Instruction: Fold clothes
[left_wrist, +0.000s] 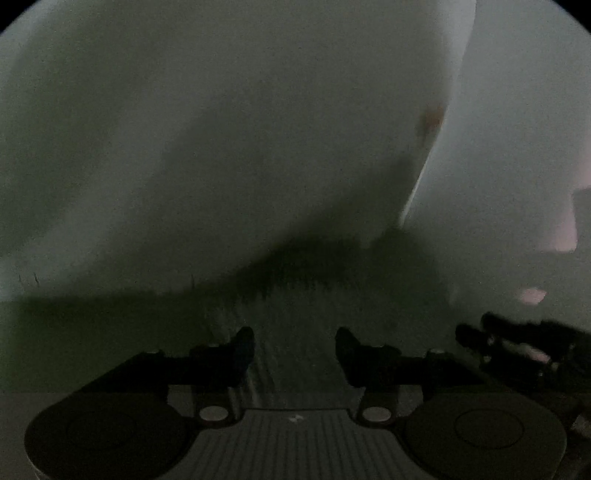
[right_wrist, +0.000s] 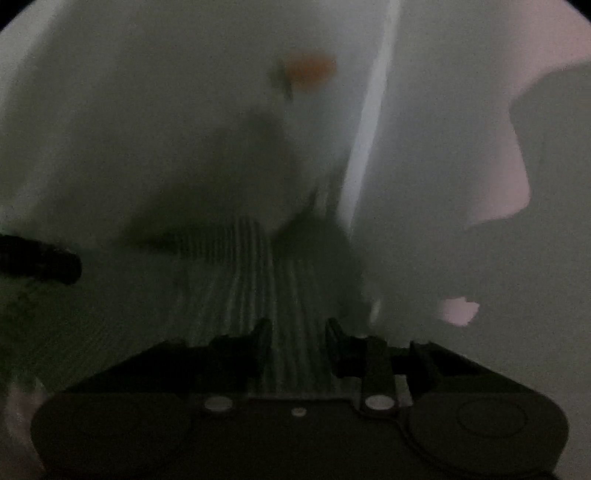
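Ribbed dark-green knitted cloth (left_wrist: 295, 332) lay low and close before my claws on a pale, smooth surface (left_wrist: 184, 129), which I took for the table, though the dim, blurred views left that unsure. By my judgement the folding was not far along: I could make out no finished fold, only a dark, ragged cloth edge running across the left view, and most of the garment's outline was hidden, so what was done and what remained I could not tell.

My left claw (left_wrist: 294, 345) stood spread, the cloth showing in the gap between its fingers but neither pad pressing on it. Further right in that view the dark fingers of my right claw (left_wrist: 491, 334) reached in beside it.

In the right view the knit showed fine pale ribs running away from me. My right claw (right_wrist: 298, 334) stood partly spread over those ribs, the gap narrower than on the left; it pinched nothing that I could see. A small orange patch (right_wrist: 310, 72) sat far off on the pale surface, too blurred to identify. A pinkish area (right_wrist: 517, 177) lay at the right.
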